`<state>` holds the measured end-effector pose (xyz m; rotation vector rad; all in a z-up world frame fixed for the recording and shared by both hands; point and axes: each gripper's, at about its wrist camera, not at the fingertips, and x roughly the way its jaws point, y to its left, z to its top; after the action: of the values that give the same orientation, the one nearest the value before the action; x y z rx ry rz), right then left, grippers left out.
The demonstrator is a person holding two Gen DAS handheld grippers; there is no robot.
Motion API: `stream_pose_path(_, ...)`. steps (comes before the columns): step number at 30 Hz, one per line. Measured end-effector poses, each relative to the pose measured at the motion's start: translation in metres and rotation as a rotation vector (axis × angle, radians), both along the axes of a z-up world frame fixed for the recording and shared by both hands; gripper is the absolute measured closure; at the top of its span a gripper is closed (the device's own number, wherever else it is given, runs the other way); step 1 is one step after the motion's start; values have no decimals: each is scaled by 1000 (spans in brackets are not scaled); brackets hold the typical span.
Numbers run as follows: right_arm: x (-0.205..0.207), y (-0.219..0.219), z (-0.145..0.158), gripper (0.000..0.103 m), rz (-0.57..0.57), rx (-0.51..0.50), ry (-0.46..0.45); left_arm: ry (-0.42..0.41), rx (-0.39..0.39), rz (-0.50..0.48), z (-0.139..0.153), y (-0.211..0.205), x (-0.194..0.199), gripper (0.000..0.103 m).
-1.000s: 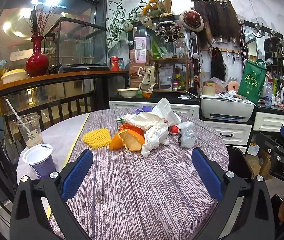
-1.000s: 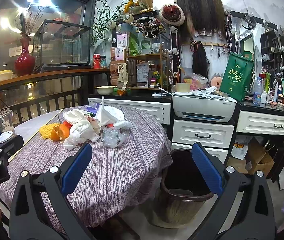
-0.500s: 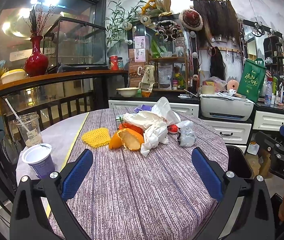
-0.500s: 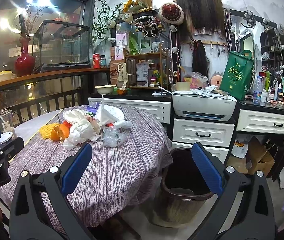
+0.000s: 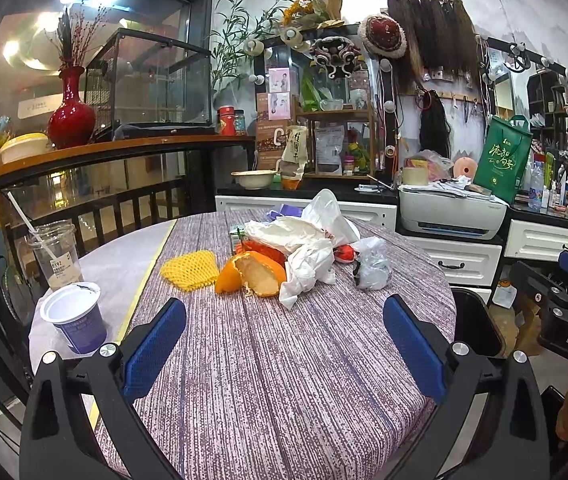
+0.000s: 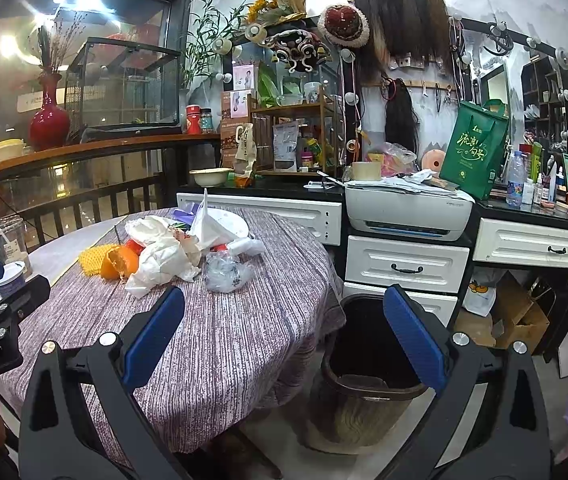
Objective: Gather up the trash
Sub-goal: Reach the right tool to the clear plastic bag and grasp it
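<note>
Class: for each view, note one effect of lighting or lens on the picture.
Left wrist view: ceiling lights flare in the glass, and fisheye bends the wooden rail. Right wrist view: streaked glare top left, dark vignetted corners, and the bin interior lost in shadow.

woven matt tablecloth [image 5: 284, 380], crinkly clear plastic bag [image 5: 371, 265], glossy red vase [image 5: 71, 114], foam net [image 5: 190, 269]

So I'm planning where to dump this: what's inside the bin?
The bin by the table looks dark; nothing visible inside. Its bottom is hidden by the rim and the right gripper.
</note>
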<state>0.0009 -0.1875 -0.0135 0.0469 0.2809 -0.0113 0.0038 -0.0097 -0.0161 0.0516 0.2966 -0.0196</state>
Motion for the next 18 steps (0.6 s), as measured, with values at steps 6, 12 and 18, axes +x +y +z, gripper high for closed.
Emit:
stream_pose_path(6, 2, 1, -2, 5, 5, -3, 10, 16, 0, -2, -2, 3, 3, 5)
stream_pose_path(12, 21, 4, -6, 5, 58, -3, 76, 98, 1, -17, -8, 9, 19, 5)
stream_pose_path(18, 67, 10, -13, 5, 137, -54, 192, 235, -38, -35, -18, 27, 48, 5)
